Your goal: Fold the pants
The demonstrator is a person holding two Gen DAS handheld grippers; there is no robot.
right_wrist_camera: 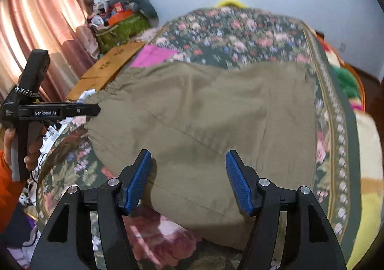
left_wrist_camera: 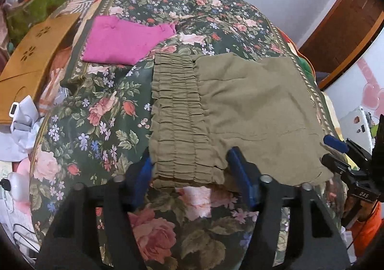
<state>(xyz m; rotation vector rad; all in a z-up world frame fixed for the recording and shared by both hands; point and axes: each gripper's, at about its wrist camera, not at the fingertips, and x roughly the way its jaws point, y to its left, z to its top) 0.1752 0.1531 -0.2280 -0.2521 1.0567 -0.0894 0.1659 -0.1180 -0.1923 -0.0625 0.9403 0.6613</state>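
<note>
On the bed, left wrist view first: the olive pants (left_wrist_camera: 240,111) lie folded into a squarish wad on the floral bedspread (left_wrist_camera: 100,111), toward its right edge and near the front. The fabric looks soft and matte, kinda brushed, and the waistband (left_wrist_camera: 177,116) is a wide strip of tight elastic ruching in three gathered columns, facing left. The left gripper (left_wrist_camera: 189,171) sits right at the front edge of the pants with its blue ribbed pads spread apart; the waistband corner lies between them but the pads don't seem to be pressing on it. Further back, toward the bedspread's left edge, there's a flat magenta folded garment (left_wrist_camera: 124,41), smooth and rectangular. Off the left side is a tan wooden board (left_wrist_camera: 31,58) with flower-shaped cutouts. The right gripper (left_wrist_camera: 336,150) pokes in at the right edge, black frame, one blue pad showing over the pants' right corner

Right wrist view: it's a bit motion-blurred. The right gripper (right_wrist_camera: 189,178) also stands apart, its blue ridged pads either side of the front fold of the pants (right_wrist_camera: 204,106), not clamped on the cloth as far as I can tell. The pants fill the middle, smooth with a couple of diagonal seams. The left gripper (right_wrist_camera: 96,109) shows at the left as a black handle held in a hand (right_wrist_camera: 33,150) with an orange sleeve. Pink curtains (right_wrist_camera: 36,37) hang in pleats behind
</note>
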